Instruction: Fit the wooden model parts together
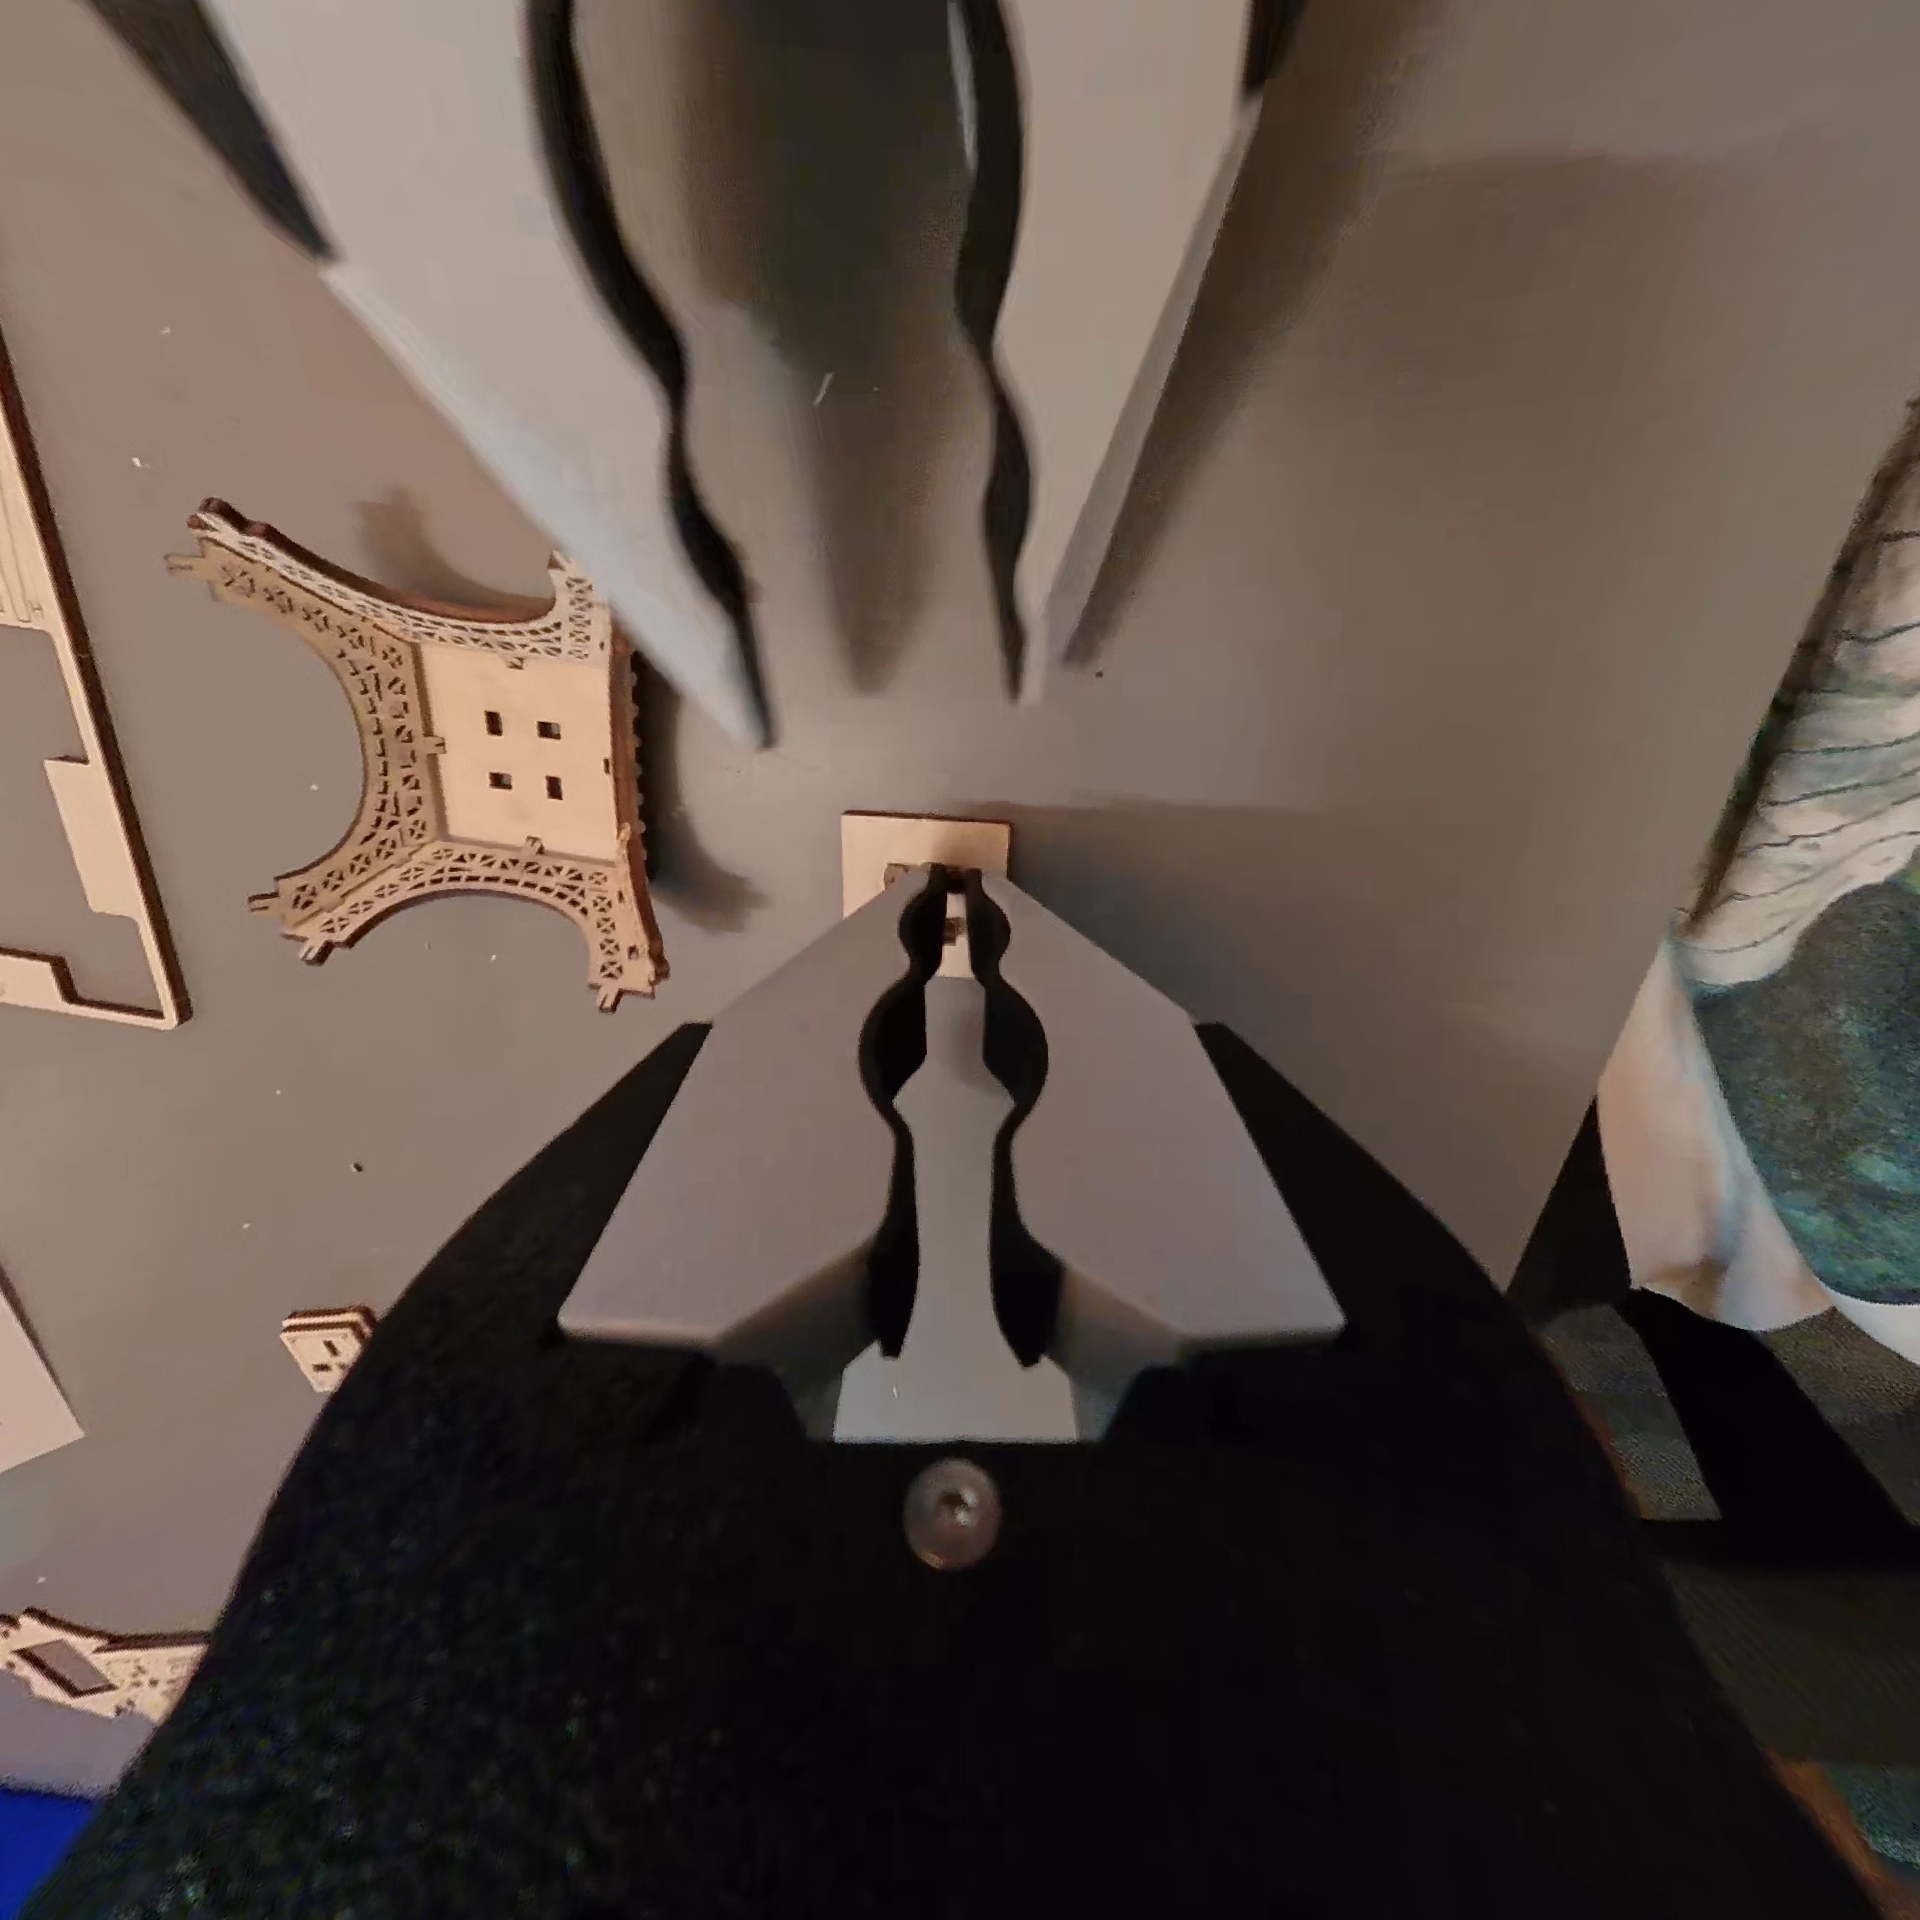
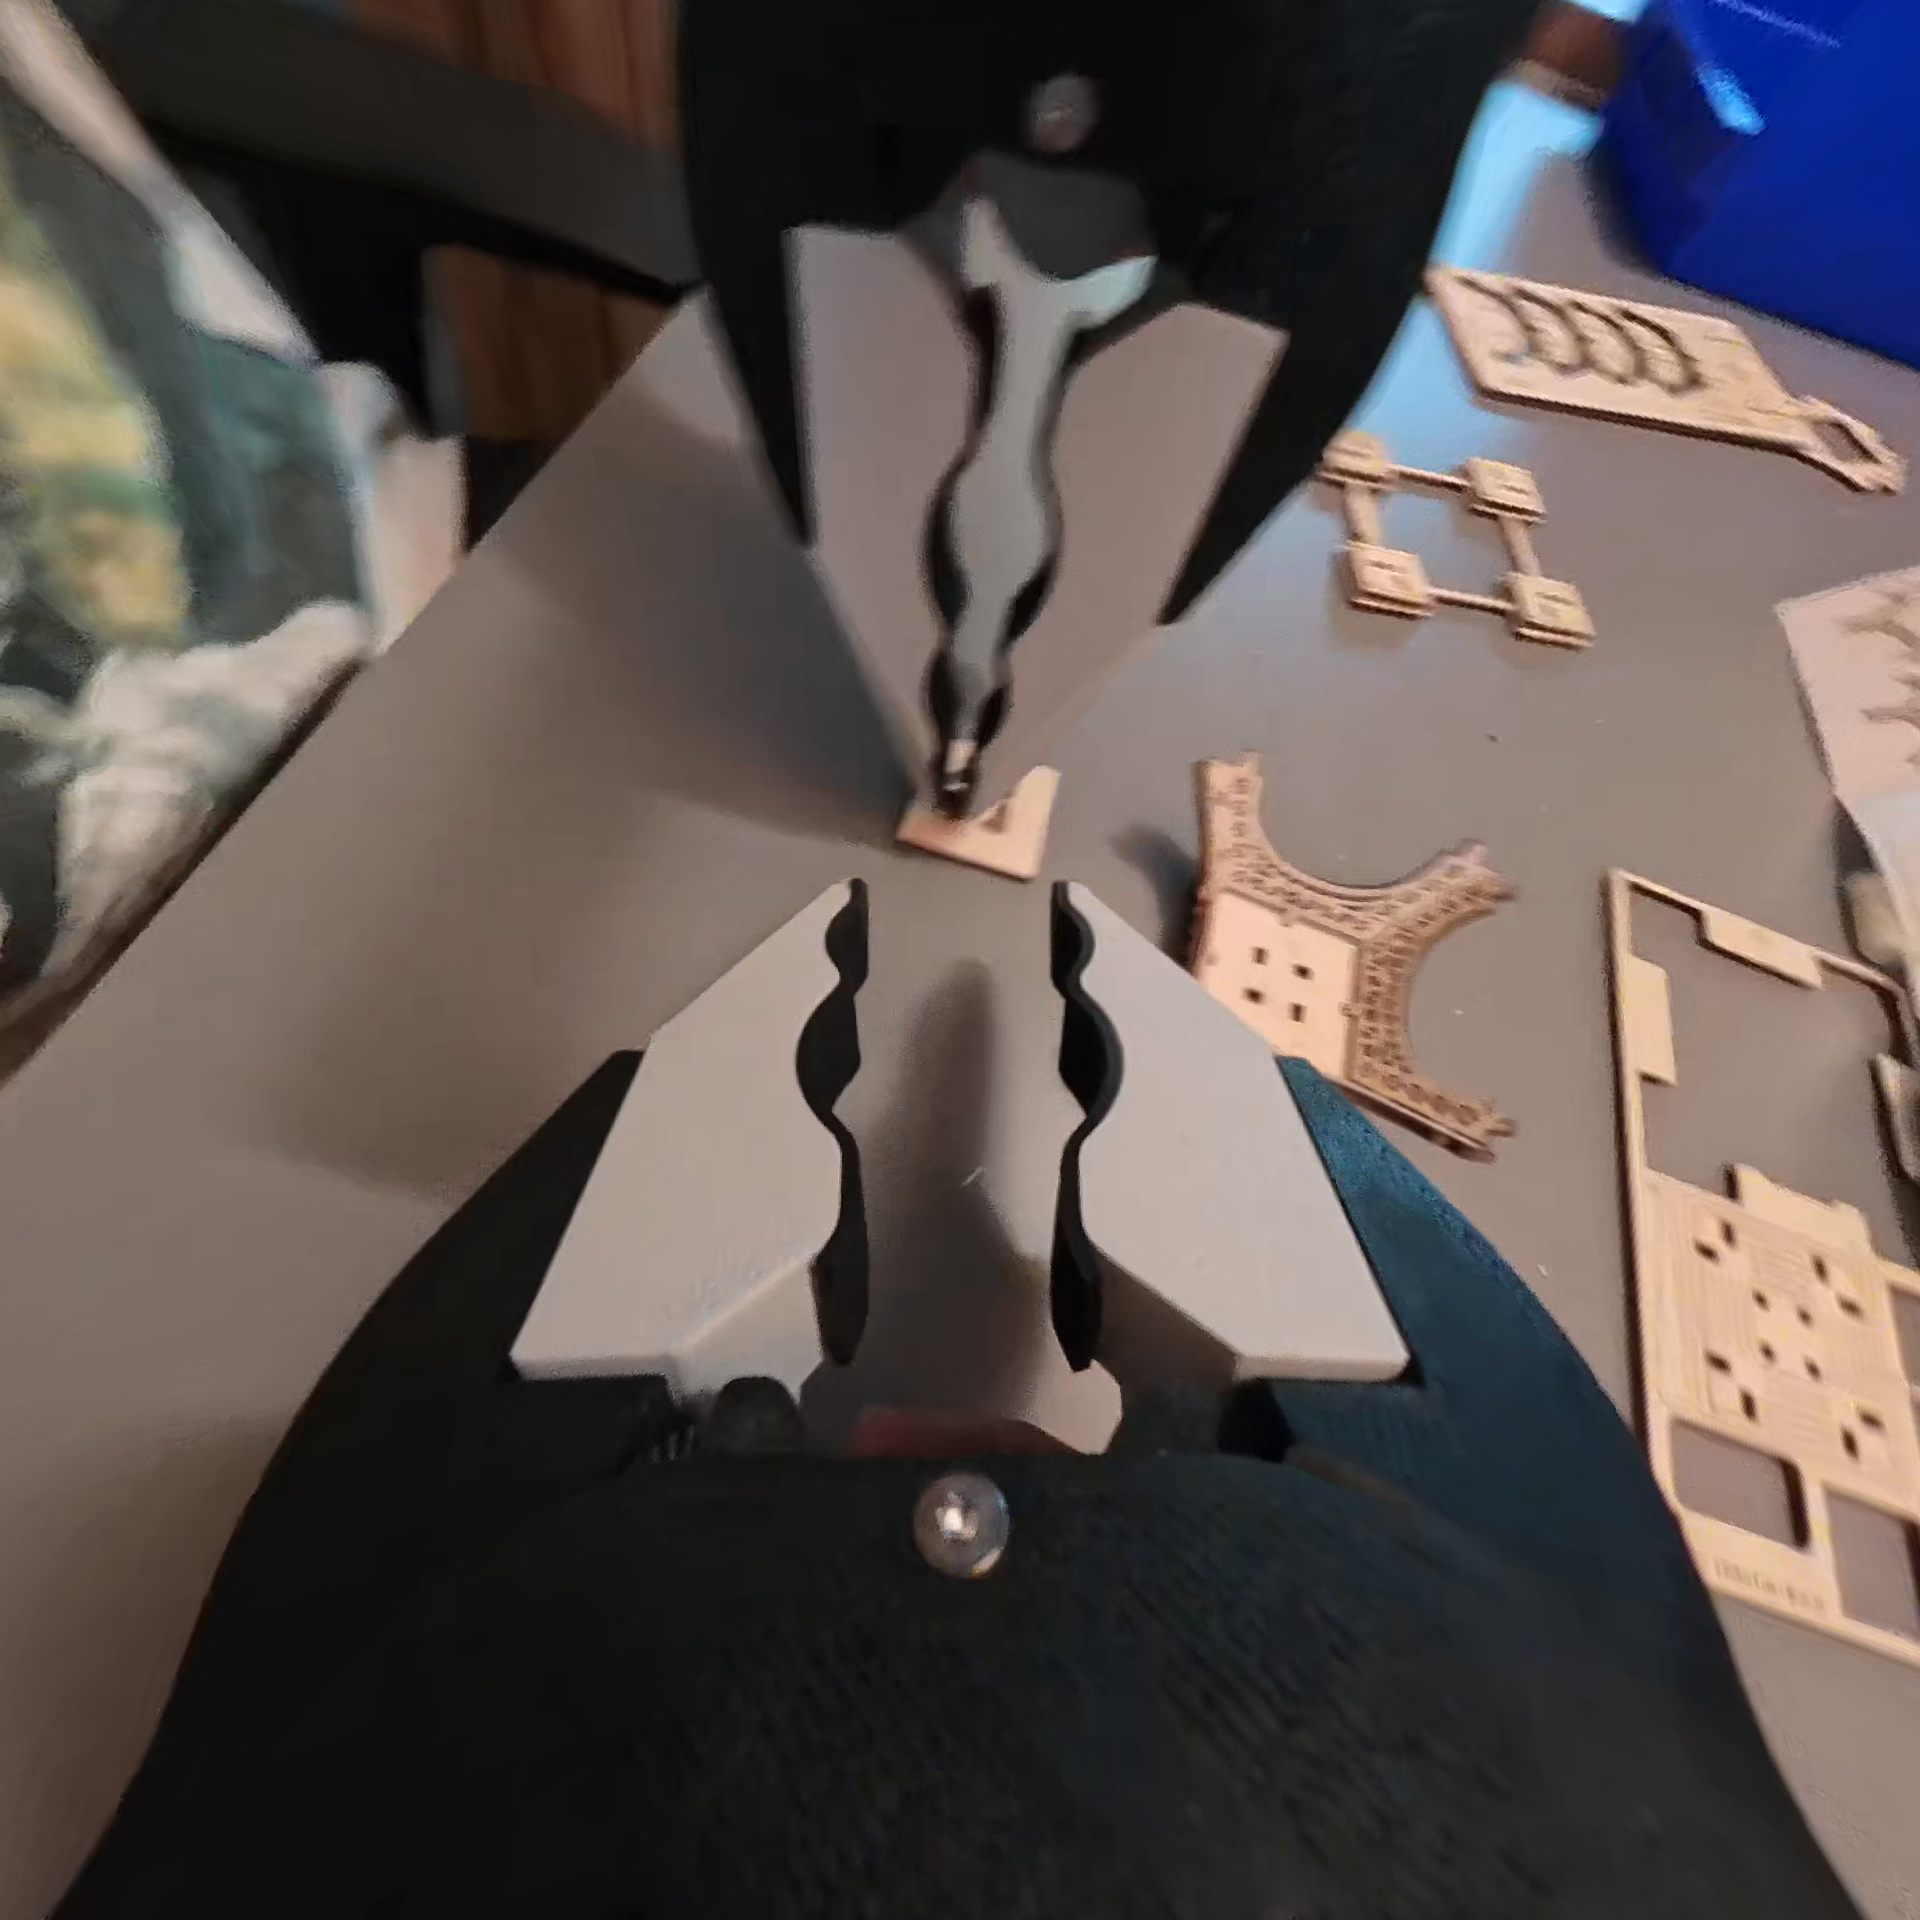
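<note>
My left gripper (image 1: 954,881) points down at the grey table, shut on a small wooden part that stands on a small square wooden plate (image 1: 883,847). The part is mostly hidden by the fingertips. In the right wrist view the left gripper (image 2: 961,774) pinches the same part on the plate (image 2: 982,840). My right gripper (image 2: 956,894) is open and empty, just short of the plate; it shows blurred in the left wrist view (image 1: 888,707). An assembled lattice tower section (image 1: 468,769) with four arches lies beside the plate; it also shows in the right wrist view (image 2: 1340,966).
Punched-out wooden sheets (image 2: 1766,1299) (image 1: 62,727), a square frame of four feet (image 2: 1455,540) and a sheet with arch cut-outs (image 2: 1610,353) lie around. A blue bin (image 2: 1766,156) stands at the back. The table edge (image 2: 312,727) is near, with patterned cloth (image 1: 1787,987) beyond. The left gripper's tips are roughly 4 cm from the right gripper's.
</note>
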Demonstrator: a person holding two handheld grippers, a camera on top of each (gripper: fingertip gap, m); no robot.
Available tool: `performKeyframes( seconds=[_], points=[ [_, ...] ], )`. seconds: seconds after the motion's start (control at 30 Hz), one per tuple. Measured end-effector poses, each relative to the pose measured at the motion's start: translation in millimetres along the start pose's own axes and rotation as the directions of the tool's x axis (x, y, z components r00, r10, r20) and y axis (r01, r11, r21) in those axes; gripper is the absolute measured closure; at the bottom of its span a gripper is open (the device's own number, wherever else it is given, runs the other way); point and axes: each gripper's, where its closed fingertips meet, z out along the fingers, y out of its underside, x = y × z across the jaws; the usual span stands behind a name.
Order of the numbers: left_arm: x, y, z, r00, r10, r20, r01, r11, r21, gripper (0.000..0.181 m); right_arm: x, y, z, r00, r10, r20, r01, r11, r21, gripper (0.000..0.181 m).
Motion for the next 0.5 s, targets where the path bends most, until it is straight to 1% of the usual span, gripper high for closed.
performKeyframes(
  seconds=[0.07,0.2,0.23,0.33,0.5],
  points=[
    [-0.2,0.0,-0.1,1.000,-0.006,-0.014,0.006,1.000,0.015,0.181,13.6,0.3,7.1,0.993,0.078,-0.093,-0.080,0.996,-0.024,0.142],
    [-0.3,-0.4,-0.1,0.998,-0.021,-0.062,0.024,0.998,0.054,0.181,19.3,8.0,17.9,0.985,0.052,-0.164,-0.070,0.992,-0.106,0.130],
    [-0.3,-0.5,-0.1,0.996,-0.032,-0.079,0.037,0.997,0.068,0.181,17.5,10.3,20.8,0.987,0.050,-0.153,-0.070,0.989,-0.129,0.127],
    [-0.2,-0.6,-0.1,0.993,-0.050,-0.104,0.061,0.993,0.105,0.181,14.8,7.7,26.5,0.989,0.071,-0.130,-0.088,0.987,-0.133,0.130],
    [-0.1,-0.1,0.1,0.998,-0.028,-0.063,0.034,0.995,0.092,0.181,8.1,7.6,30.7,0.993,0.102,-0.054,-0.109,0.984,-0.143,0.139]
  ],
)
